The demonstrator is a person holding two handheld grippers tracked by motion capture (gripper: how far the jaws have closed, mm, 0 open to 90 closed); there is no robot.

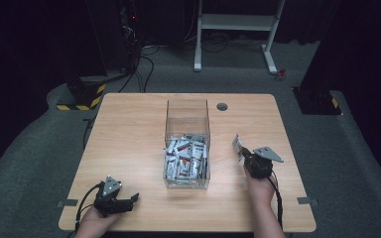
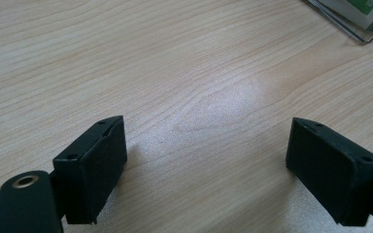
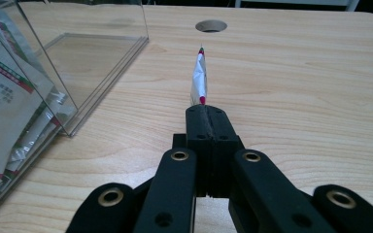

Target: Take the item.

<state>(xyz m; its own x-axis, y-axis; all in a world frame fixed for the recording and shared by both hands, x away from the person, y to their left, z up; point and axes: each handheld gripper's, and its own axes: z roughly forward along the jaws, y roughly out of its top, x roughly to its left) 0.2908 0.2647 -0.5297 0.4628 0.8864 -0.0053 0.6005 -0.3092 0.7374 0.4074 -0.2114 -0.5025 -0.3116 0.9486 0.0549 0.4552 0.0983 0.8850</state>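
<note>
A clear plastic box (image 1: pixel 187 119) stands in the middle of the table, its near half full of white sachets (image 1: pixel 186 157) with red and green print. My right gripper (image 1: pixel 243 152) is right of the box, shut on one sachet (image 1: pixel 236 144); in the right gripper view that sachet (image 3: pixel 199 77) sticks out edge-on past the pressed-together jaws, just above the wood. My left gripper (image 1: pixel 131 199) rests at the table's near left corner, open, with bare wood between its fingers (image 2: pixel 94 167). A corner of the box (image 2: pixel 354 14) shows at the top right of the left gripper view.
The wooden table (image 1: pixel 129 134) has a round cable hole (image 1: pixel 222 106) behind the box to the right. Beyond its far edge stand a white desk frame (image 1: pixel 235 25), dark cabinets and floor cables. Grey carpet surrounds the table.
</note>
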